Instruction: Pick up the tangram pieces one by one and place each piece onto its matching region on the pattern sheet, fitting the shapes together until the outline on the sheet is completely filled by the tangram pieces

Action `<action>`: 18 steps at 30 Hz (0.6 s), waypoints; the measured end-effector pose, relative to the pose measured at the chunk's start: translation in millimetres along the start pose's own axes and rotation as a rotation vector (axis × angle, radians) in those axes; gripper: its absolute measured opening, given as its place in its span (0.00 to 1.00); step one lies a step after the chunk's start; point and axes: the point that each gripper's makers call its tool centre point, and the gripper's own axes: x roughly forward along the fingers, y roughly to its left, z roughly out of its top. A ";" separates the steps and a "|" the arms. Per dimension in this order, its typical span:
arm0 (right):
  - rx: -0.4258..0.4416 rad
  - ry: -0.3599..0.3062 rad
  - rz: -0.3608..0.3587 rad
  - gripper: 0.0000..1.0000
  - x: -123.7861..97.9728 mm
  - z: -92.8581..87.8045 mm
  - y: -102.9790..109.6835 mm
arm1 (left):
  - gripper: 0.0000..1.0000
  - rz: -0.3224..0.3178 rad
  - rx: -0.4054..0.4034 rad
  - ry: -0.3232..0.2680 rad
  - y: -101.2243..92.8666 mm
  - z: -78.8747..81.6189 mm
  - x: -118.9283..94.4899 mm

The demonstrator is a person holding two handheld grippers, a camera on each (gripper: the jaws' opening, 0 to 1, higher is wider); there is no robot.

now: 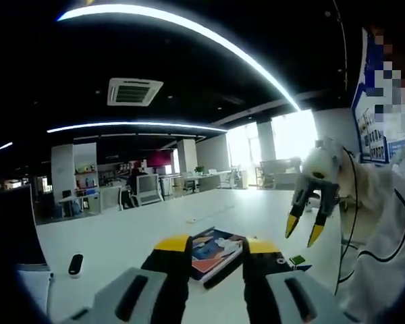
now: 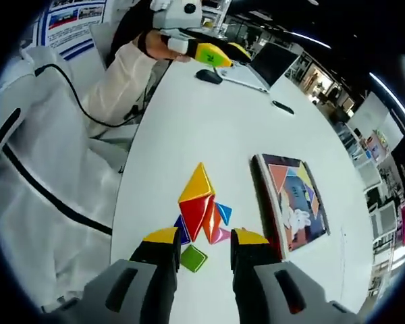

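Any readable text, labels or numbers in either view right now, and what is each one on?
No text can be read.
Wall poster: printing too small and blurred.
Pattern sheet: picture only, no legible words.
Left gripper: dark mark on its green patch, unreadable.

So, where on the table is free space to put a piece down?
Bare table lies between the tangram pieces and the mouse, and beyond the pattern sheet toward the pen. It is crowded around the pieces, near the right tool.
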 end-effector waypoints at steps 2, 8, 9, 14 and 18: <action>-0.017 0.022 0.025 0.31 6.9 1.8 5.5 | 0.31 0.000 0.000 -0.002 0.1 0.5 -0.5; -0.089 0.113 0.124 0.31 31.0 7.1 23.3 | 0.31 0.003 0.000 0.000 2.3 -0.8 -2.3; -0.096 0.118 0.133 0.30 34.6 9.5 24.6 | 0.31 0.004 0.000 -0.001 2.5 -0.7 -2.8; -0.117 0.145 0.175 0.31 53.2 20.4 30.2 | 0.31 0.008 -0.003 -0.008 4.3 0.3 -5.2; -0.120 0.158 0.192 0.30 64.6 25.3 25.7 | 0.31 0.006 -0.005 -0.005 5.0 -1.2 -5.2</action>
